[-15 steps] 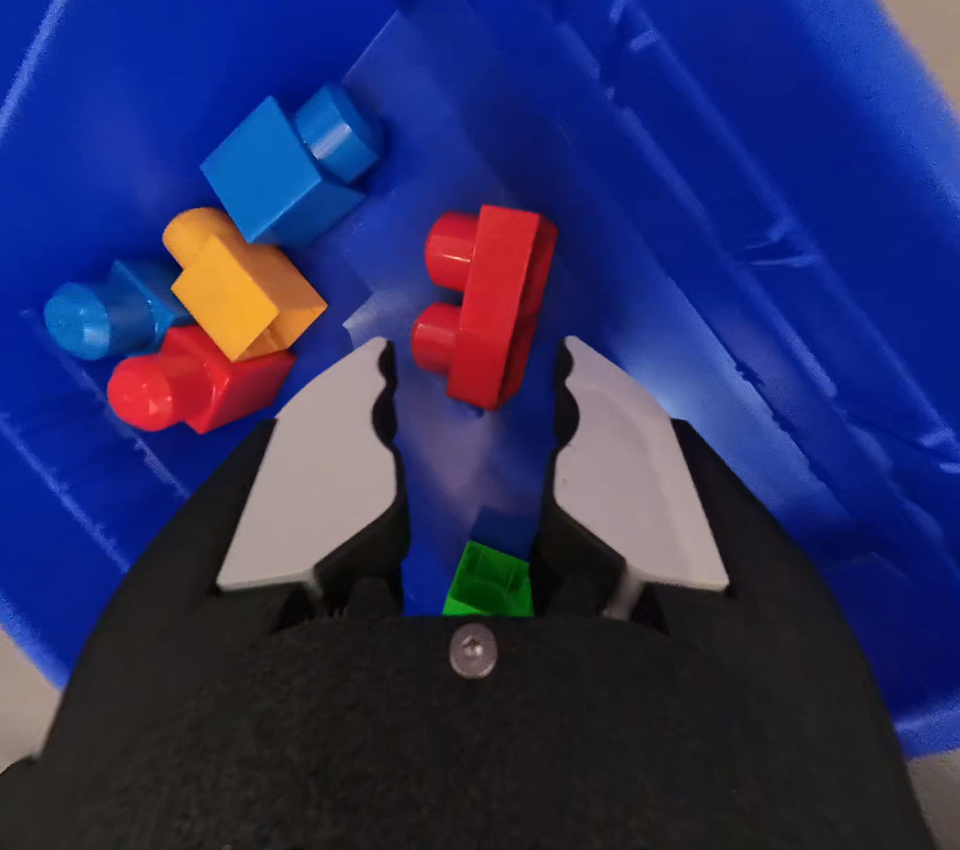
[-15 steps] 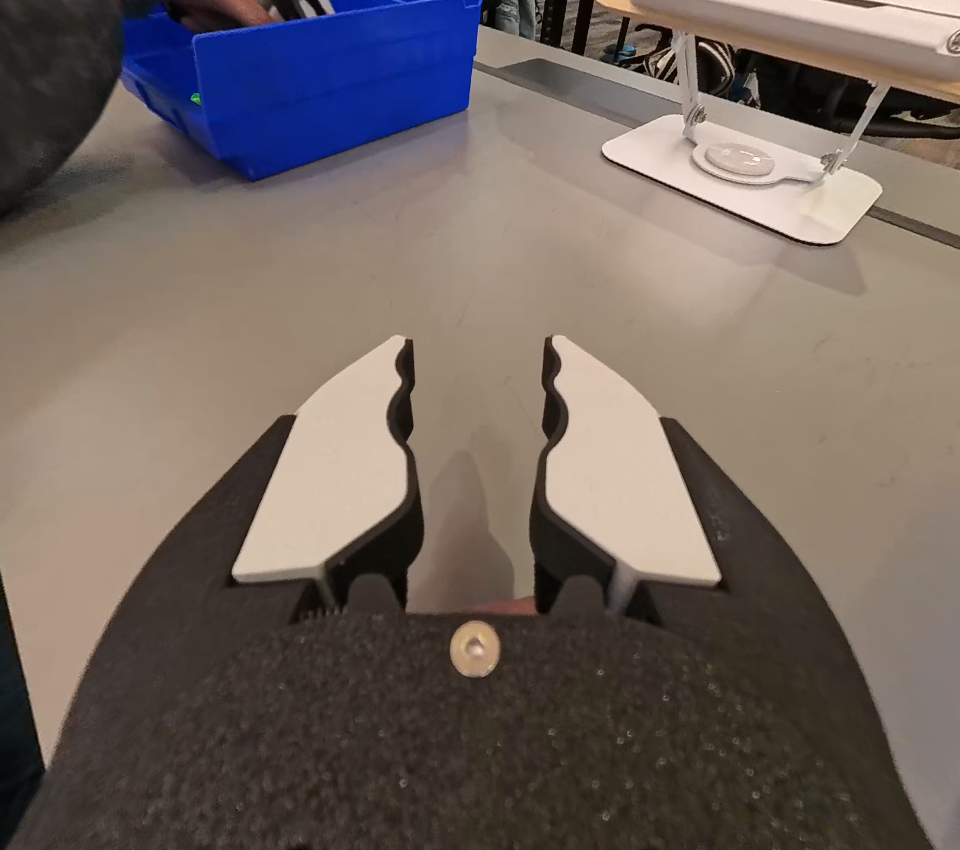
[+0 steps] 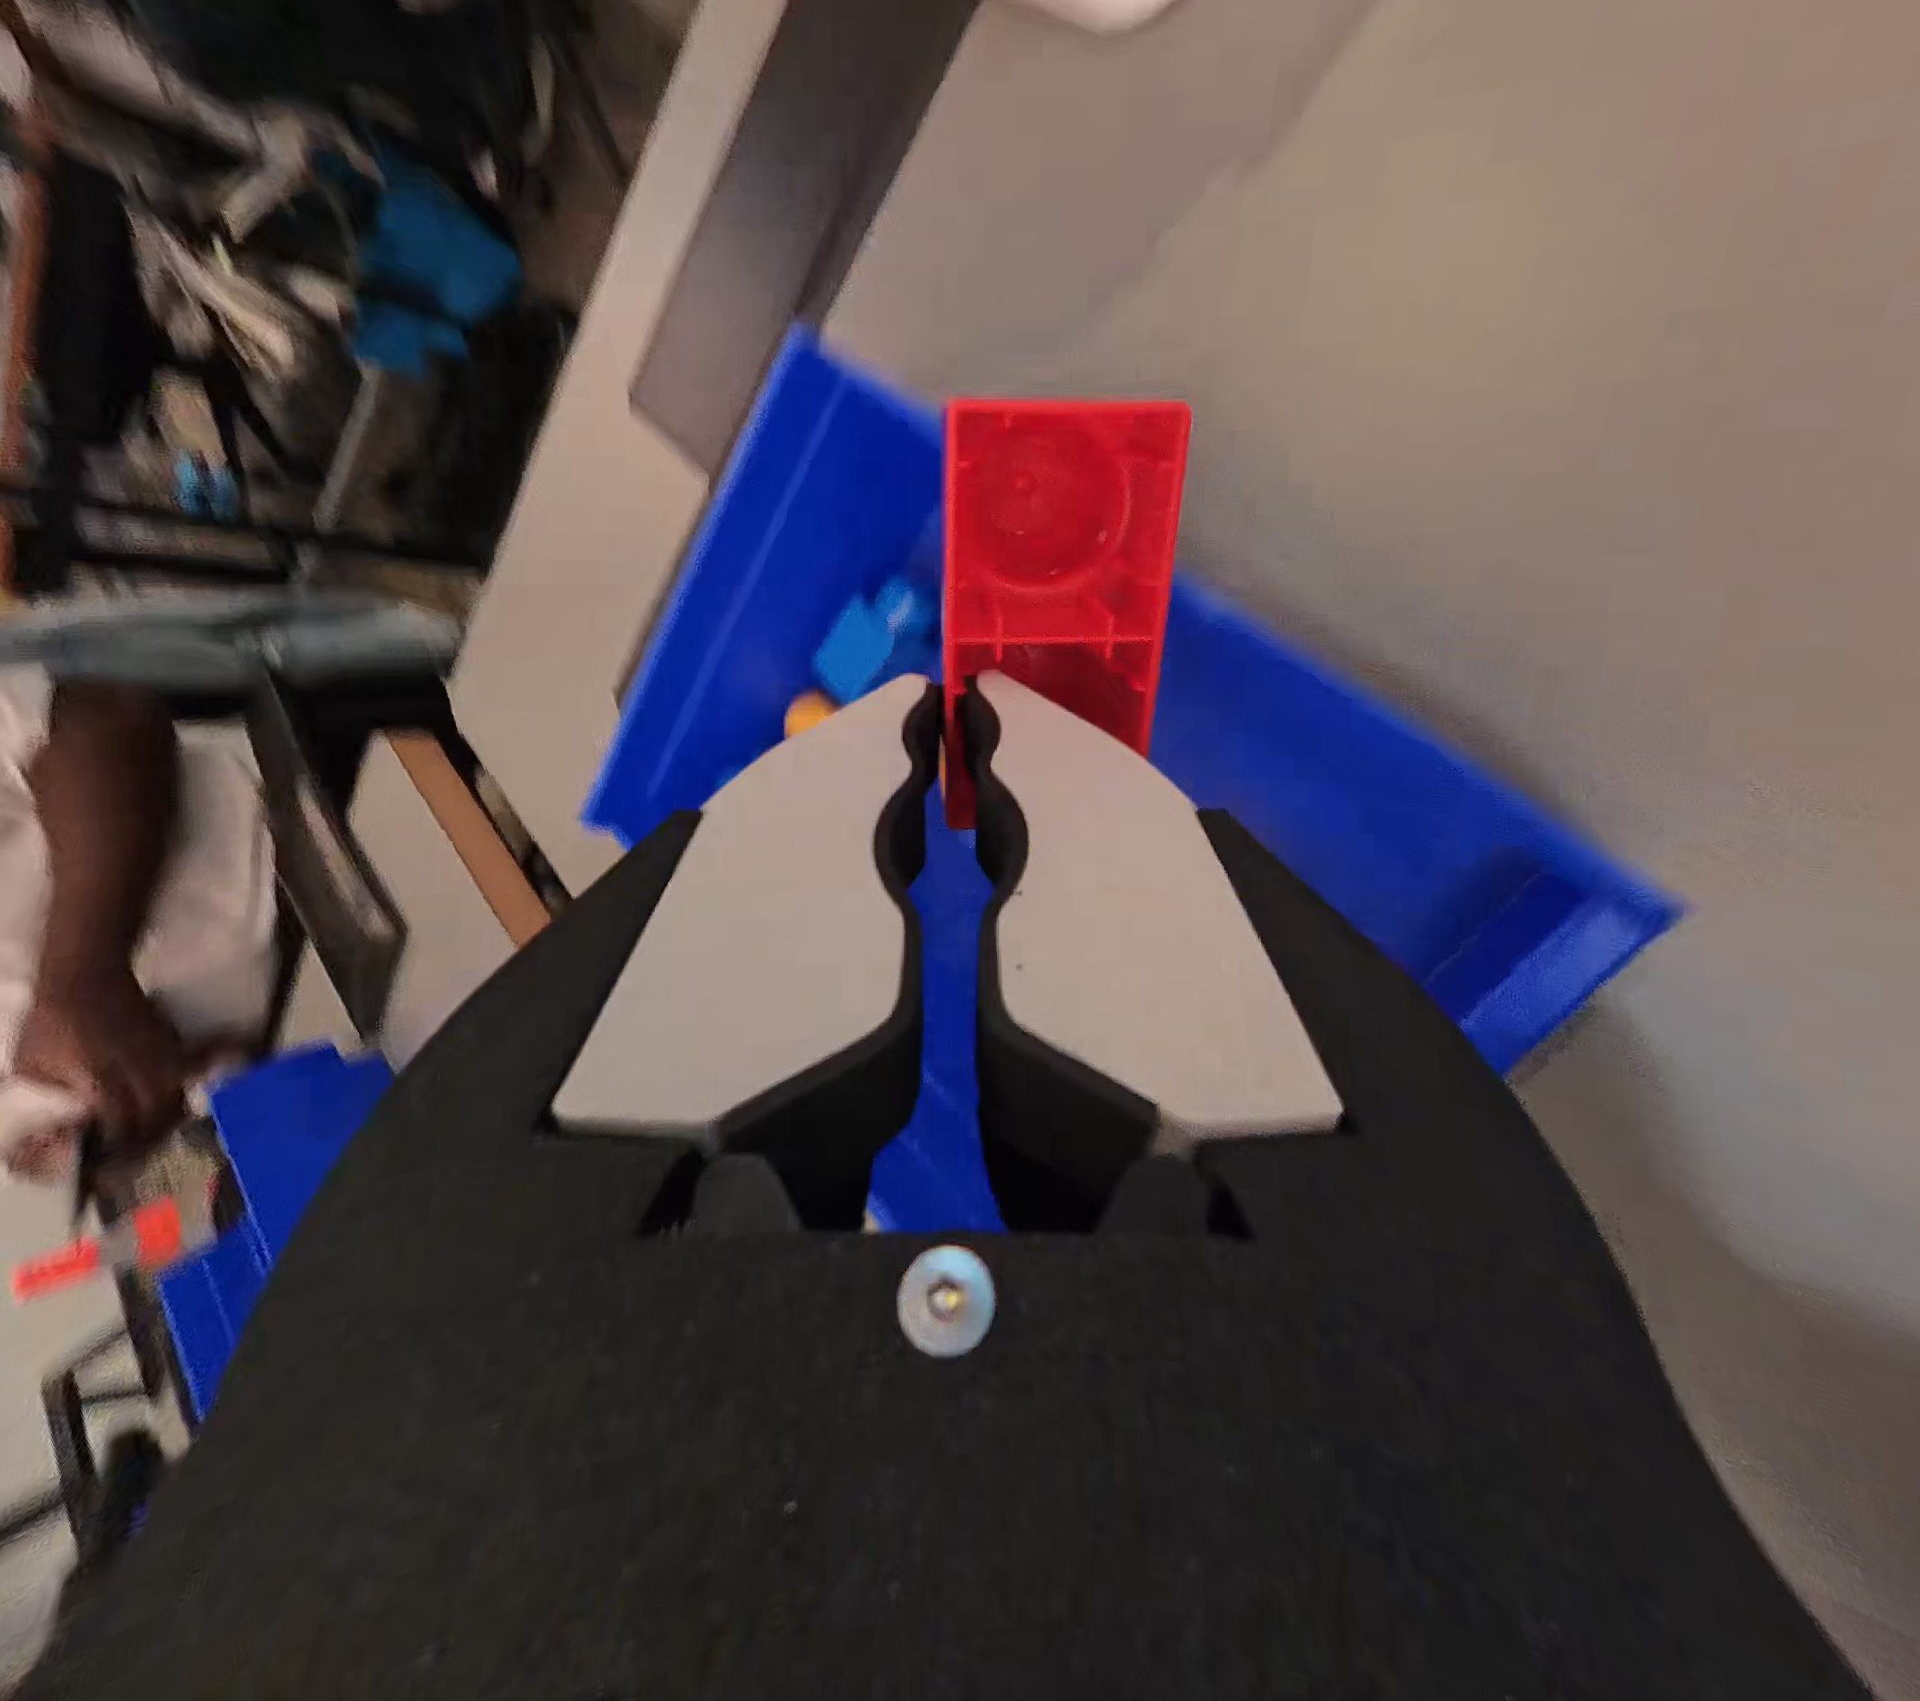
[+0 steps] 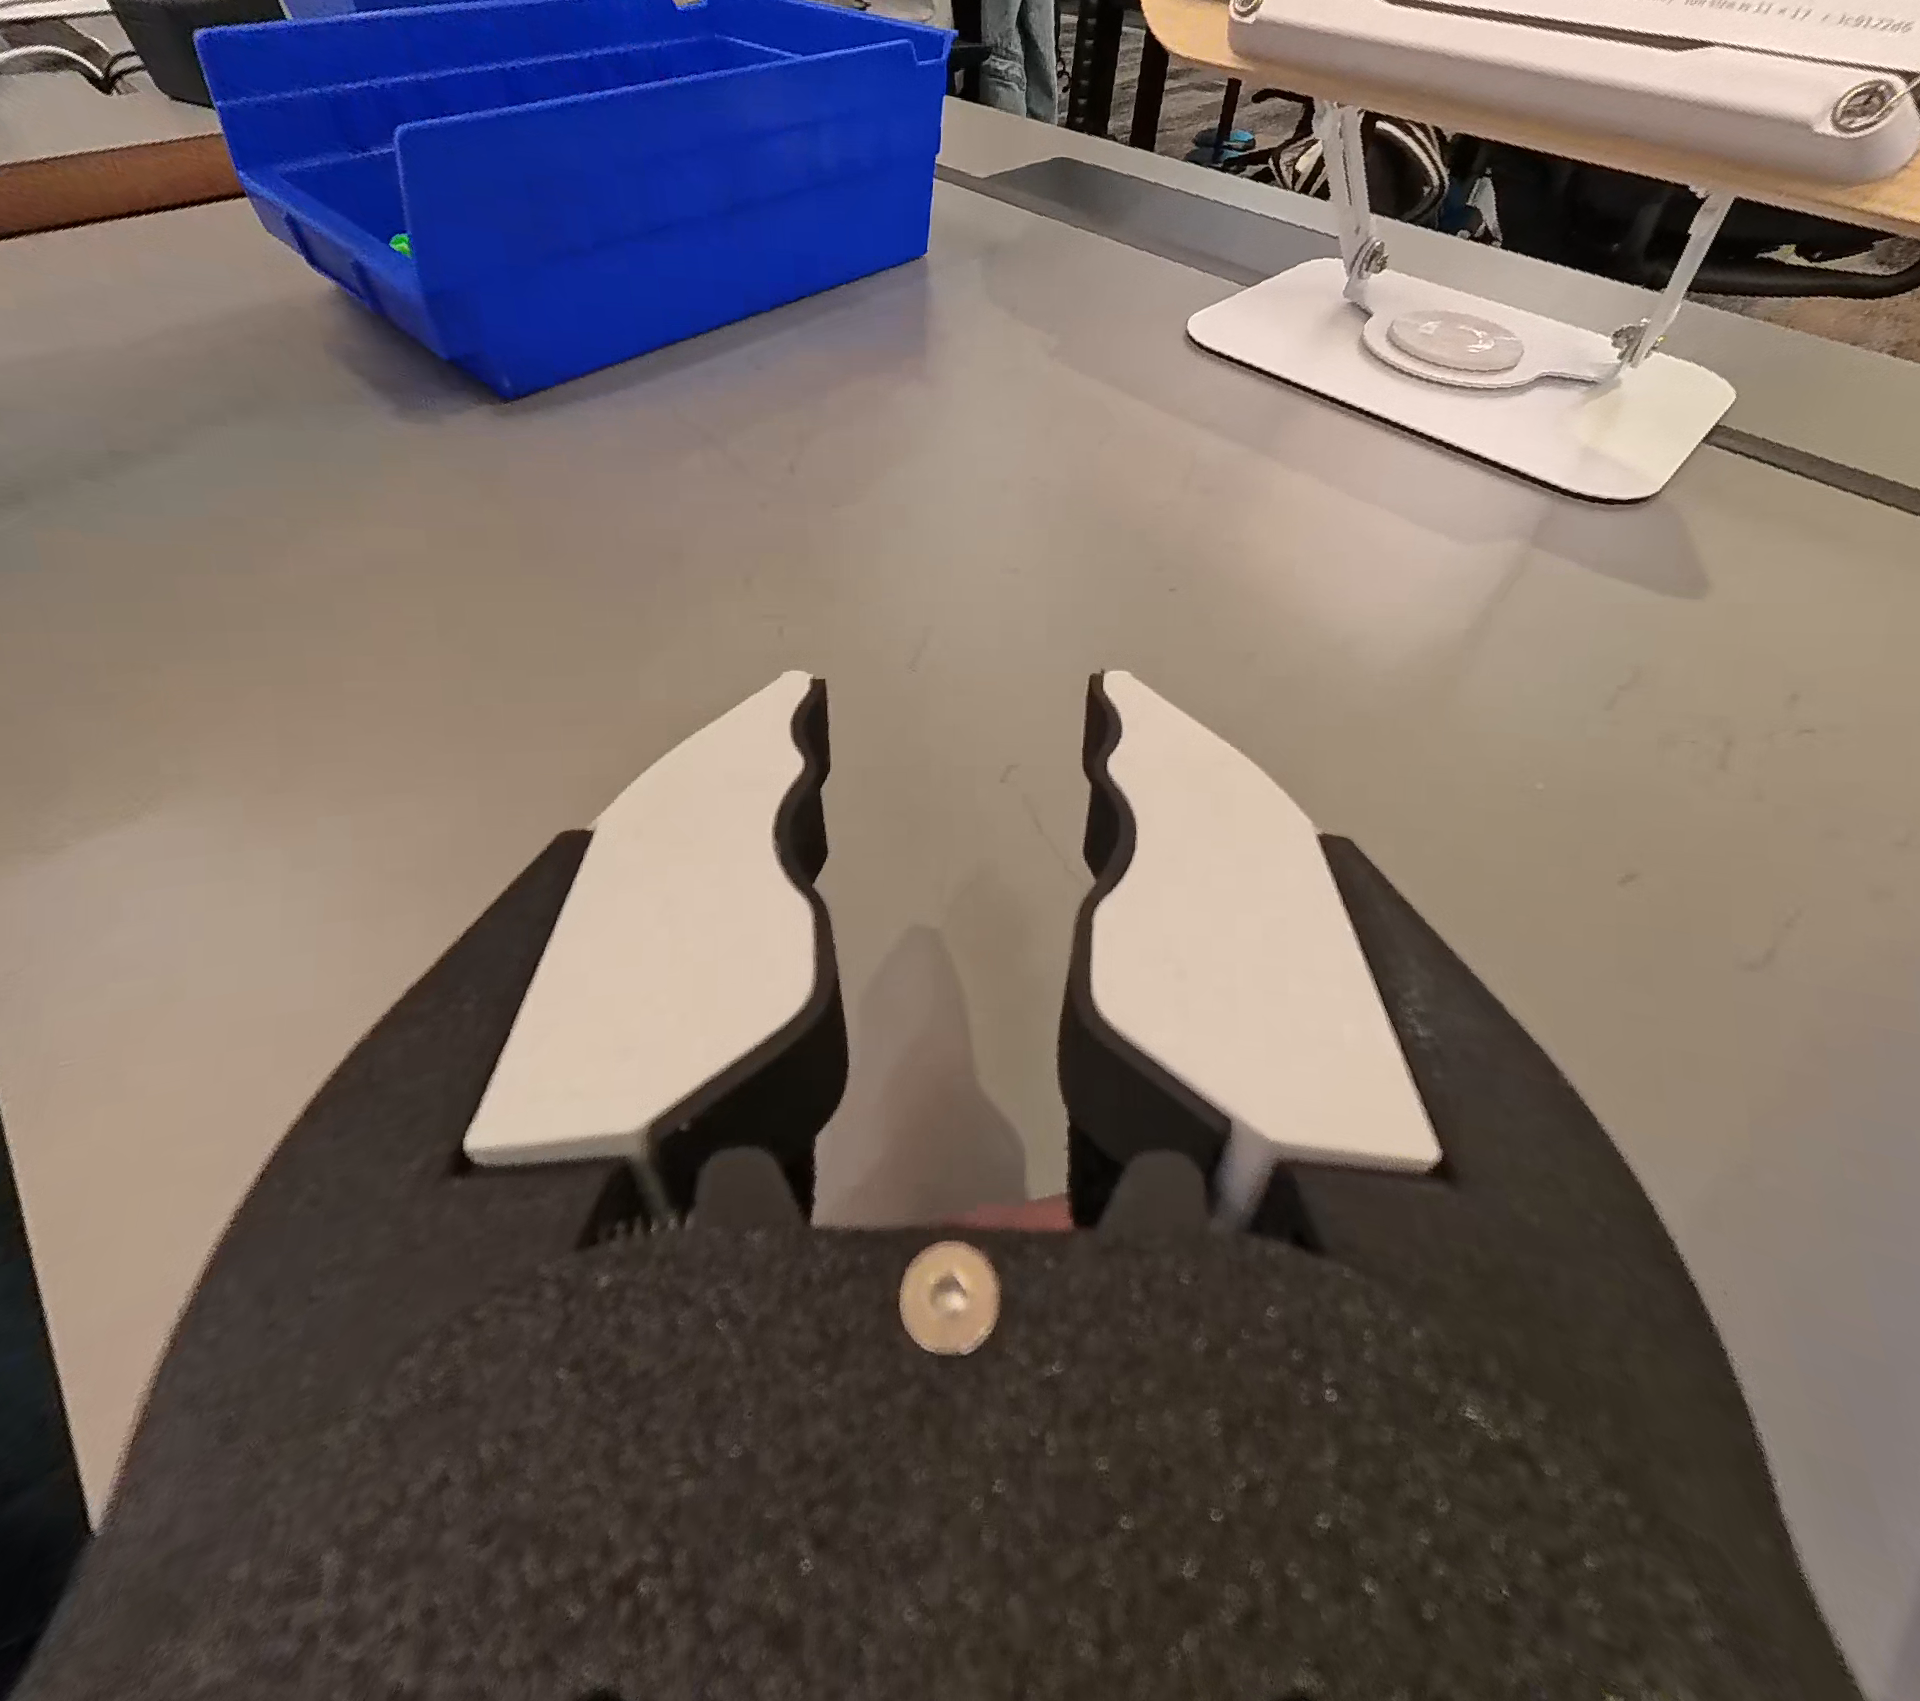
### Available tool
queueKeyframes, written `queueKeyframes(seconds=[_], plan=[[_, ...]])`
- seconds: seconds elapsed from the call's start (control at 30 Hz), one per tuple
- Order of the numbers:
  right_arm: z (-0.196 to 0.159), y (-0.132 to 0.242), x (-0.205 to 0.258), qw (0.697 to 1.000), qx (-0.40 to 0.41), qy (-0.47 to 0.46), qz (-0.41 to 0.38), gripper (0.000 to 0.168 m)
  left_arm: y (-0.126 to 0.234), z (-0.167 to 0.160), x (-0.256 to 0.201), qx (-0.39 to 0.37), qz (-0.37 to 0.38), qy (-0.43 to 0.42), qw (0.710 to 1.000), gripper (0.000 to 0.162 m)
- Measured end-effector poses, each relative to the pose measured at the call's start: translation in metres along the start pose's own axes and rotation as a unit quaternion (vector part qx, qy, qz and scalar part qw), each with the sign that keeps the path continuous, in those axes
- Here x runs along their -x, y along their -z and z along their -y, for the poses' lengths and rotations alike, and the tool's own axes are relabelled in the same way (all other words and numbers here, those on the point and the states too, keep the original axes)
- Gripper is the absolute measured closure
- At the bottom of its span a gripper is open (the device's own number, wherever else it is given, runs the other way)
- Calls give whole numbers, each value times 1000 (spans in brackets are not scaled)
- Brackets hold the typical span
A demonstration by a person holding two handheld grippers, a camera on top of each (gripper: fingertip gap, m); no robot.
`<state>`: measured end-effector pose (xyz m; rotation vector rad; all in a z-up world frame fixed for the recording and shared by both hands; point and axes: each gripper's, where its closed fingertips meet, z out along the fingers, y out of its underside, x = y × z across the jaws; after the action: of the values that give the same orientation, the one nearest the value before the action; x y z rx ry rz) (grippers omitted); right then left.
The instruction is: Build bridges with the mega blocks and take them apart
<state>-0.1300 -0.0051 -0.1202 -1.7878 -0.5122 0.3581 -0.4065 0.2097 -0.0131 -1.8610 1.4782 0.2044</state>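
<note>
I had the red block [image 3: 1065,550] pinched by one thin edge in my left gripper [image 3: 956,701], its hollow underside facing the camera and the block standing out toward twelve o'clock, lifted above the blue bin [image 3: 1351,830]. Blue and orange blocks [image 3: 868,649] lay in the bin at about ten o'clock from the fingertips. My right gripper [image 4: 956,695] hung wide apart and empty over the grey table [image 4: 416,612], the bin at eleven o'clock, a white stand [image 4: 1475,384] at one.

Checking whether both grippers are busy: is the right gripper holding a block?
No: the right gripper is open over the bare grey table, with nothing between its fingers.
</note>
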Motion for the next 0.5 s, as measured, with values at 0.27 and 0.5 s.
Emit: queueKeyframes(seconds=[0.27,0.5], plan=[[1,1,1,1000,-6,13,-9,122,-65,127,-148,-101,-95,-141,980,159],[4,3,1,1000,-16,6,-3,122,-140,148,-224,-95,-162,-250,950,159]])
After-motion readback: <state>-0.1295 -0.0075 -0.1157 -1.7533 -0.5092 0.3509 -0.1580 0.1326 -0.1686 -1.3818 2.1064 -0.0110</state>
